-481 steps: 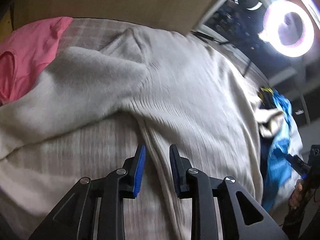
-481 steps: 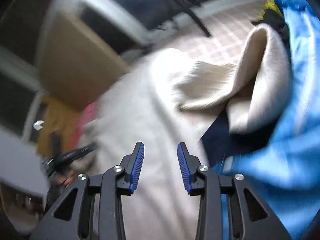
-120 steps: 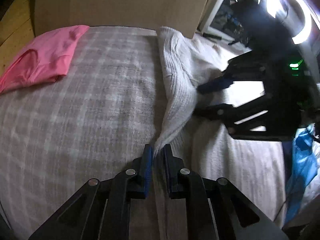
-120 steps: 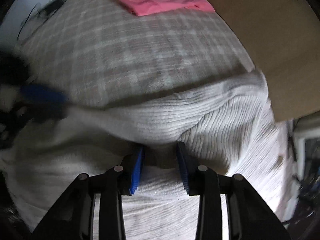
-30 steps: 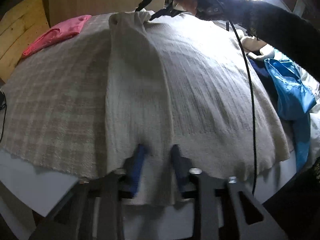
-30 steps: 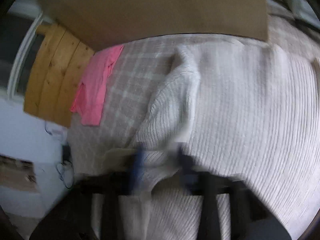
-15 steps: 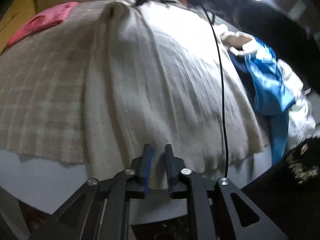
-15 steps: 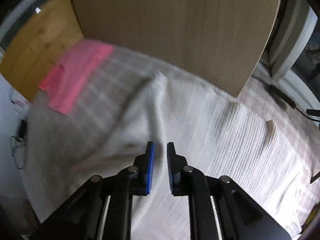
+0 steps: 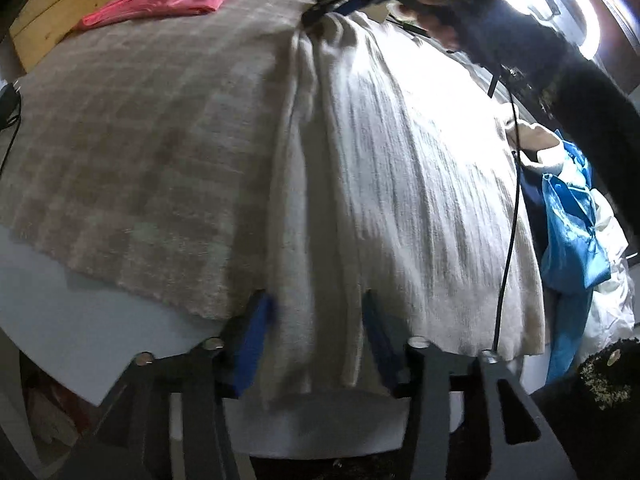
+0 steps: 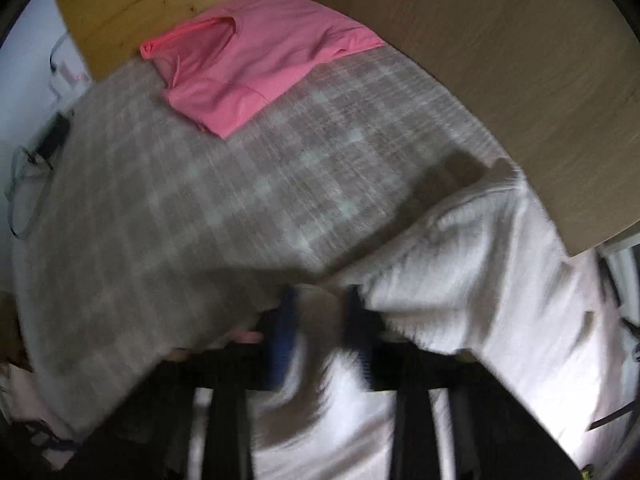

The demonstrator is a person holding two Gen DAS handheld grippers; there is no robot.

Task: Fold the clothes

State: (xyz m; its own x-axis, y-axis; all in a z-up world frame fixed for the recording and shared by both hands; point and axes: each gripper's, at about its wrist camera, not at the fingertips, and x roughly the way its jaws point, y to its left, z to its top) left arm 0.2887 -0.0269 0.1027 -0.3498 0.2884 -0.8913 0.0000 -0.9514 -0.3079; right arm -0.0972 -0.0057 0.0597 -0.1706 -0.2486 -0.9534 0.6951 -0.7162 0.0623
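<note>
A cream ribbed knit sweater [image 9: 384, 184] lies stretched over a checked beige blanket [image 9: 140, 152], its near hem hanging over the front edge. My left gripper [image 9: 318, 332] is open, its blue pads either side of the hem's left part. In the right wrist view the same sweater [image 10: 480, 300] lies at the right, its folded edge running towards the far board. My right gripper [image 10: 320, 328] is open with sweater cloth between its blurred fingers. In the left wrist view the right gripper [image 9: 340, 4] sits at the sweater's far end, held by a dark-sleeved arm.
A folded pink garment [image 10: 248, 60] lies at the far corner of the blanket [image 10: 200, 200]; it also shows in the left wrist view [image 9: 160, 0]. A brown board [image 10: 500, 72] stands behind. A pile of blue and white clothes [image 9: 576, 232] lies right. A black cable [image 9: 510, 208] hangs across the sweater.
Both grippers have opened since half a second ago, when their jaws were nearly closed. The right gripper has dropped low onto the sweater's far edge. The left stays at the near hem.
</note>
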